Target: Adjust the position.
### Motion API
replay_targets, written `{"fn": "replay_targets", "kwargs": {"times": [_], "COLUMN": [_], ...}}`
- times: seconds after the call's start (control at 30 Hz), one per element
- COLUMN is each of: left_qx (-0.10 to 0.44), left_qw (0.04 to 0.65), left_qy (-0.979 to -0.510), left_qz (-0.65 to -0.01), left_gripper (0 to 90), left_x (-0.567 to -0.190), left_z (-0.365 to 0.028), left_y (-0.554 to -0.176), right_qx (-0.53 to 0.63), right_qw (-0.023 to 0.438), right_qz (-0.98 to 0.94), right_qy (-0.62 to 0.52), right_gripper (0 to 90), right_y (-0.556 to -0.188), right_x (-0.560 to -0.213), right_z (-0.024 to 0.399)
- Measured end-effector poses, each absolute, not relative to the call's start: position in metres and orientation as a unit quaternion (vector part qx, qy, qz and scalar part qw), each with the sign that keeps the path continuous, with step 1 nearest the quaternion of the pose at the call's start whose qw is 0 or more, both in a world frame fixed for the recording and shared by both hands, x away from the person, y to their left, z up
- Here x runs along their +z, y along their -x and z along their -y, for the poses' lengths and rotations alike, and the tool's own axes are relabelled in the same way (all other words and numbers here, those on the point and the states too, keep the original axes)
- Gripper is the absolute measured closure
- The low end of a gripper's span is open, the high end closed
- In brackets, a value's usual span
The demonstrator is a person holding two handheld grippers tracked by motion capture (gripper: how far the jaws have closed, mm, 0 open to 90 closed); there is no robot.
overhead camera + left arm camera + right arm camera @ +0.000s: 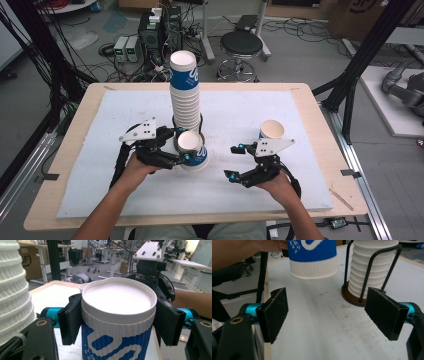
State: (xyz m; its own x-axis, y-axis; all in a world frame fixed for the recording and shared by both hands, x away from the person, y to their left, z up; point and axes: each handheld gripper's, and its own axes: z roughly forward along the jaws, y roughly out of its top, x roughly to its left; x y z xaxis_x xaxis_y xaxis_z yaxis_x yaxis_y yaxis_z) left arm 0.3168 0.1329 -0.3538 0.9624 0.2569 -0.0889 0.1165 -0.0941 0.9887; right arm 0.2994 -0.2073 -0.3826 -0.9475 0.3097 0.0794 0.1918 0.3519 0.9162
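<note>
A blue-and-white ribbed paper cup (194,152) hangs a little above the white mat, gripped from both sides by my left gripper (183,145). In the left gripper view its pads (71,320) press on the cup (117,335) just under the rim. Right behind it, a tall stack of the same cups (185,95) stands in a black wire holder (352,296). My right gripper (232,161) is to the right of the held cup, open with nothing between its fingers. The right gripper view looks between its own fingertips (329,315) at the cup's bottom (313,257) and the stack (372,267).
A single cup (272,130) stands upright on the mat (300,185) beyond my right gripper. The mat covers a wooden table (75,150). Behind the table are a stool (241,45), electronics and cables on the floor.
</note>
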Motion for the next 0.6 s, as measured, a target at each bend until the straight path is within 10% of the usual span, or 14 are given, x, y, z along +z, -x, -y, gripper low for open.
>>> {"fn": "replay_targets", "kwargs": {"times": [0.6], "left_qx": [0.020], "left_qw": [0.660], "left_qy": [-0.745], "left_qz": [-0.094], "left_gripper": [29.8], "left_x": [-0.358], "left_z": [-0.116], "left_y": [-0.315], "right_qx": [0.560], "right_qw": [0.022], "right_qz": [-0.819], "right_qy": [-0.122], "right_gripper": [19.5], "right_y": [-0.303], "right_x": [-0.381], "right_z": [0.181]}}
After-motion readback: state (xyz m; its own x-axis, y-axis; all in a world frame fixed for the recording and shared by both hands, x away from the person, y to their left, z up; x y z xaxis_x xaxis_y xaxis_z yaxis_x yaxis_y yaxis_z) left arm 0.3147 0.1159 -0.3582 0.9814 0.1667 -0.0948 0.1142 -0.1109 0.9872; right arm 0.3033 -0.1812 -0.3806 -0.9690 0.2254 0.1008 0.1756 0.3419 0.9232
